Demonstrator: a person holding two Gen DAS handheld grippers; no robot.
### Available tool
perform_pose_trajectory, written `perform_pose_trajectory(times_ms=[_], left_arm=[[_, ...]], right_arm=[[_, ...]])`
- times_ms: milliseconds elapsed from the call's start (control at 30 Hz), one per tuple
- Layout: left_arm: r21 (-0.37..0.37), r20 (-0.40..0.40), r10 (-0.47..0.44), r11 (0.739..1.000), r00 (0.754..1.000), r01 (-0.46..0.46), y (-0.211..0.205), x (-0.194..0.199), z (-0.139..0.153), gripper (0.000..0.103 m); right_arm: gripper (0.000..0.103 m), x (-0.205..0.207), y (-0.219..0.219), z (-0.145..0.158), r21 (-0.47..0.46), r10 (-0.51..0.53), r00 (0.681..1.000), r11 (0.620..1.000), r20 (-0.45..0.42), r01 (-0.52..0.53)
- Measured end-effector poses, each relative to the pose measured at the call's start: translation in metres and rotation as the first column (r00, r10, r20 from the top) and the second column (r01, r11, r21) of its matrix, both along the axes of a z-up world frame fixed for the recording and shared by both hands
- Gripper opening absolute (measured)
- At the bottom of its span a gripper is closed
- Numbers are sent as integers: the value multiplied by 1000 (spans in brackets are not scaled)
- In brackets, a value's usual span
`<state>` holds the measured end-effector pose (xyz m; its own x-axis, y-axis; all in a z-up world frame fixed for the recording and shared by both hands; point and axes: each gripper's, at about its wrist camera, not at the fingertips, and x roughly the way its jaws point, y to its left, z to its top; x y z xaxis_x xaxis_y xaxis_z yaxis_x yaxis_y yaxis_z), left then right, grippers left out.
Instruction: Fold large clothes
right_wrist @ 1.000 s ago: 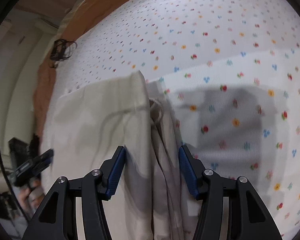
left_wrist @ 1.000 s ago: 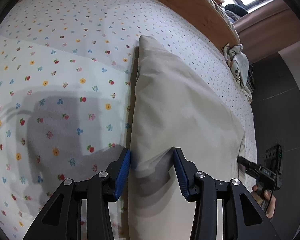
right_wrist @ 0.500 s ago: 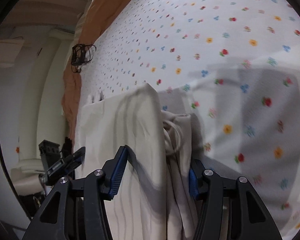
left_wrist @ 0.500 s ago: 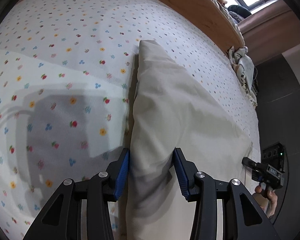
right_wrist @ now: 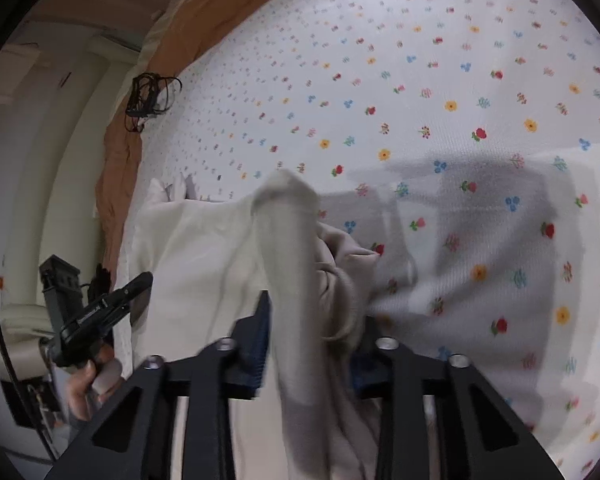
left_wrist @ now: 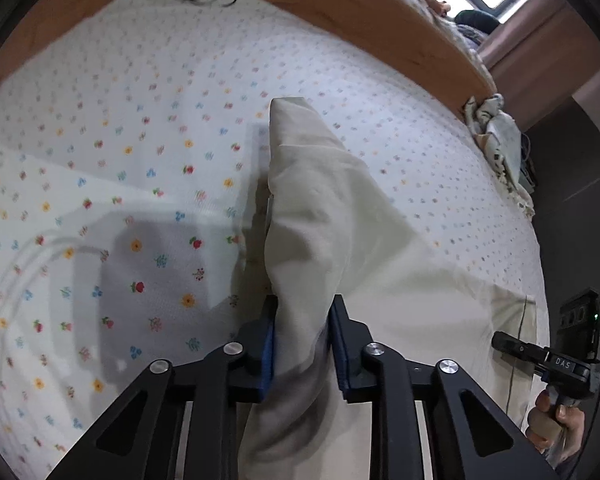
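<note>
the cream garment (left_wrist: 364, 248) runs off the bottom edge in both wrist views, its lower part unseen. in the right wrist view, bunched cloth hides the right gripper's (right_wrist: 312, 344) right finger, and the frame centre is blurred. the bed's (left_wrist: 140, 128) far flower print smears at upper left.
</note>
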<state>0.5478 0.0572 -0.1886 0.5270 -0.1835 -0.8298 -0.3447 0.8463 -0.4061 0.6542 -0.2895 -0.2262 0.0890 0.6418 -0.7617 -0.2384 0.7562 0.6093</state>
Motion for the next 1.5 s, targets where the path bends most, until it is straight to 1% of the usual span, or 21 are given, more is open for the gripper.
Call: perform_pose_trajectory(times_ms=[33,133,300,433,600,767,867,1033,1200,1267,1400,1500], left_arm=[[3,11,-4,1000,1000,4,-1,-2,5,23],[12,48,-12,1000,999,12,-3,-9,24,21],[46,128,-30,999,991,24,-13,-32,59,20],[49,182,-39,998,983,31,-17,-53,83,20],[63,259,-76,996,963,62,-28,-83,116,19],[85,328,-106,993,939,82,-35,-117,146,19],[99,363,-120,991,924,89,-39,-136,159,19],[87,414,-125,991,902,98,-44,-171,178,18],[89,453,-142,989,880,114,-57,-206,196,17],[88,462,-141,990,876,113,-62,-216,202,17],[73,457,-130,991,880,108,-70,-222,208,16],[97,462,-153,988,873,122,-85,-222,217,16]], right_arm=[[23,-4,-2,4,-1,-6,1000,1000,12,6],[19,-16,2,19,-21,-18,998,1000,62,19],[18,-41,4,54,-37,-41,987,998,153,47],[17,-71,10,89,-34,-48,970,998,239,57],[17,-115,4,124,-29,-63,943,997,326,76],[17,-156,-10,153,14,-110,913,993,392,114],[17,-178,-12,166,36,-134,894,991,427,131],[17,-214,-17,186,53,-148,862,989,485,140],[16,-251,-28,200,70,-174,845,985,505,160],[16,-264,-32,207,68,-172,840,985,514,159],[16,-278,-40,216,75,-165,830,986,532,148],[16,-286,-54,222,98,-184,819,983,543,156]])
